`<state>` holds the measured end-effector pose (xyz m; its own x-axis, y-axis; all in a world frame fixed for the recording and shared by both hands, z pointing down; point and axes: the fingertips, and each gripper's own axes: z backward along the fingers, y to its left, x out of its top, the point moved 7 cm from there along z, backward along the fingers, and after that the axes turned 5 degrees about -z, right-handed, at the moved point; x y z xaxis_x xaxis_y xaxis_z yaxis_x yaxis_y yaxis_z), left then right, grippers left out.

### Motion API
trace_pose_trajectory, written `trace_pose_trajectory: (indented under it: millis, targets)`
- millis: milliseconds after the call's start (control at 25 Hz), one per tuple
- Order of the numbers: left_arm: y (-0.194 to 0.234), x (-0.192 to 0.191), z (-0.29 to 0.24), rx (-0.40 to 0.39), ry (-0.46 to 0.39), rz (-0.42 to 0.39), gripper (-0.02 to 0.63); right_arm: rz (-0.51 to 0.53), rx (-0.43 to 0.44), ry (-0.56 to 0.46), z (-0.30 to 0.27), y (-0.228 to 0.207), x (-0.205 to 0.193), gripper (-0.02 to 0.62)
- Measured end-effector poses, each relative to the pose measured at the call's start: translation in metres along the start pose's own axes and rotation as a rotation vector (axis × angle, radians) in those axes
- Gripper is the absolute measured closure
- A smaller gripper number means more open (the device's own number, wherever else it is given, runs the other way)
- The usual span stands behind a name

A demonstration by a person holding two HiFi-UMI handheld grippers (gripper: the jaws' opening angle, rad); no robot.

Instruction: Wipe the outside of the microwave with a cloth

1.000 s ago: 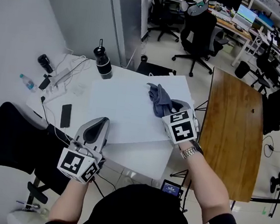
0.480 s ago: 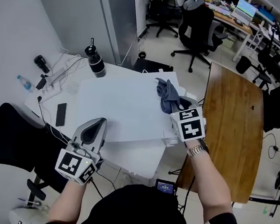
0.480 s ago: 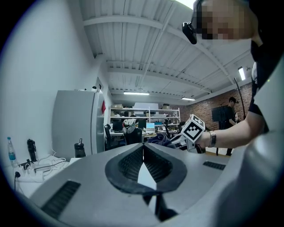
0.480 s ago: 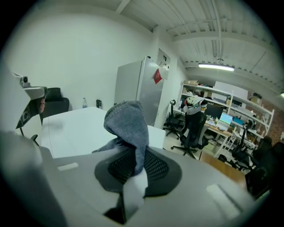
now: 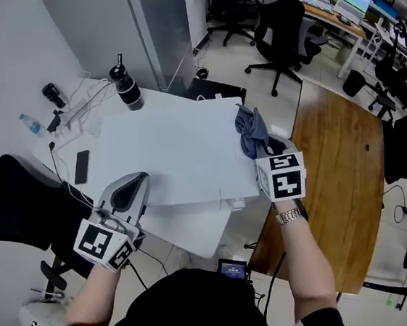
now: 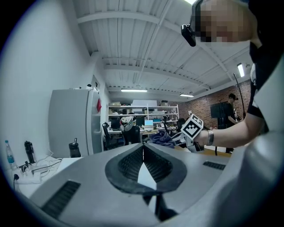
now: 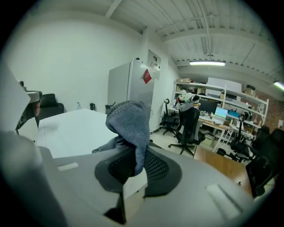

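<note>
right gripper (image 5: 265, 148): jaws clamped on grey cloth (image 5: 250, 130), a fold pinched between the pads and bunching up over them in right gripper view (image 7: 130, 122). cloth sits at far right corner of the white microwave (image 5: 168, 153) top, whether it presses on the surface, can't tell

left gripper (image 5: 139, 179): jaws closed tip to tip, nothing between them, confirmed in left gripper view (image 6: 143, 150). parked at near left edge of the microwave, contact unclear

microwave is on a white table (image 5: 185, 231). black bottle (image 5: 125, 84) just past its far left corner, phone (image 5: 80, 166) flat on the left. wooden table (image 5: 337, 174) to the right
</note>
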<state>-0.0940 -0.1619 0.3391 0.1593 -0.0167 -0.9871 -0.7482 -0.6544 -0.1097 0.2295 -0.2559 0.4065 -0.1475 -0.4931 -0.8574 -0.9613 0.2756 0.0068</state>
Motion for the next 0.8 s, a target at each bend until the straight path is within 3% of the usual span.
trace_pose_trajectory:
  millis: [520, 800]
  targets:
    - [-0.019, 0.003, -0.011, 0.031, 0.059, -0.033, 0.6, -0.101, 0.087, -0.012, -0.026, -0.023, -0.044, 0.551]
    - [-0.026, -0.001, -0.008, 0.06, 0.094, -0.039, 0.6, -0.123, 0.115, 0.03, -0.049, -0.025, -0.079, 0.551]
